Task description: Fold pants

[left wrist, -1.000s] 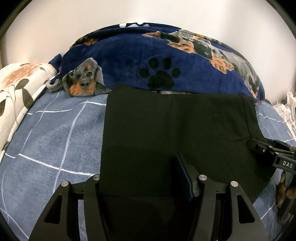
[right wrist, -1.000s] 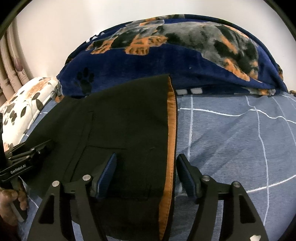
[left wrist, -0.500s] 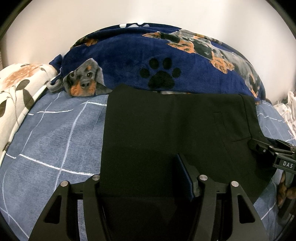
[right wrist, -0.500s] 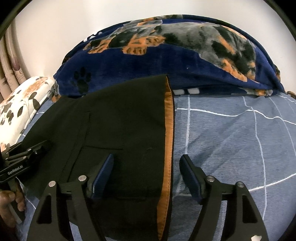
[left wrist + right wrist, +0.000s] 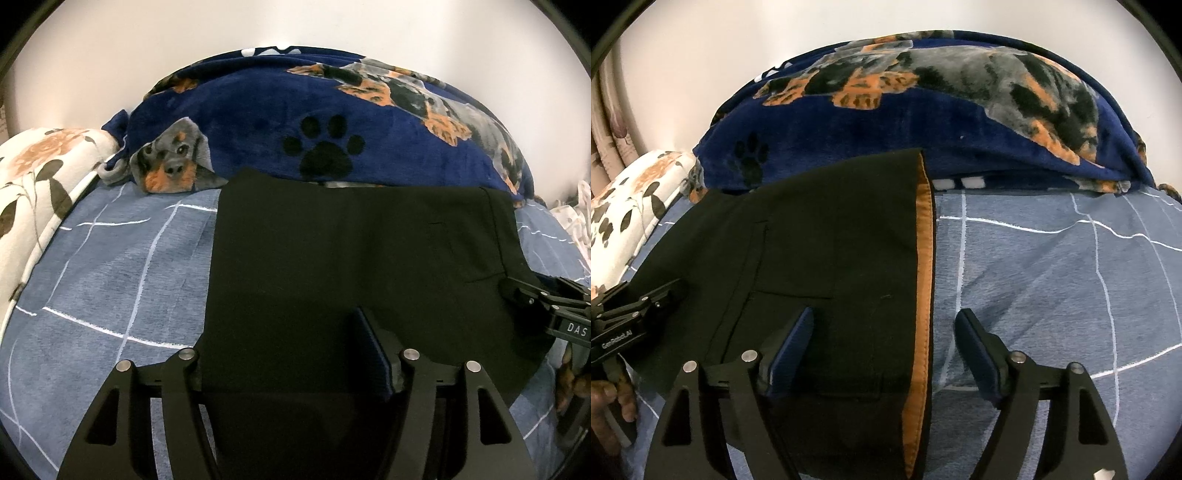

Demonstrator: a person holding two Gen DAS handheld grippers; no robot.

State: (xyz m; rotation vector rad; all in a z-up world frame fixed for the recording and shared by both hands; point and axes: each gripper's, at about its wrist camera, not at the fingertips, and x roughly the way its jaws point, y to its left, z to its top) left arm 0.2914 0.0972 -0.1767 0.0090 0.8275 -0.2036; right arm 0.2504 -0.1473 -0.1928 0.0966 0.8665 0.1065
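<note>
Black pants [image 5: 351, 251] lie folded flat on the blue checked bedsheet [image 5: 110, 280]; in the right wrist view the pants [image 5: 831, 251] show an orange inner waistband strip [image 5: 923, 280] along their right edge. My left gripper [image 5: 291, 354] is open over the pants' near left edge; its left finger is hidden by the dark cloth, its right finger [image 5: 373, 354] rests on top. My right gripper [image 5: 886, 347] is open and straddles the waistband edge, left finger [image 5: 790, 347] on the cloth, right finger [image 5: 979, 350] on the sheet. Each gripper shows in the other's view: the right [image 5: 535, 299], the left [image 5: 639, 306].
A navy dog-print blanket [image 5: 332, 122] is heaped behind the pants against the white wall. A floral pillow [image 5: 33, 184] lies at the left. White fabric [image 5: 576, 218] sits at the far right edge. Bare sheet [image 5: 1052, 280] extends right of the pants.
My right gripper has opened wider and drawn back slightly from the waistband. The left gripper and the pants have hardly moved.
</note>
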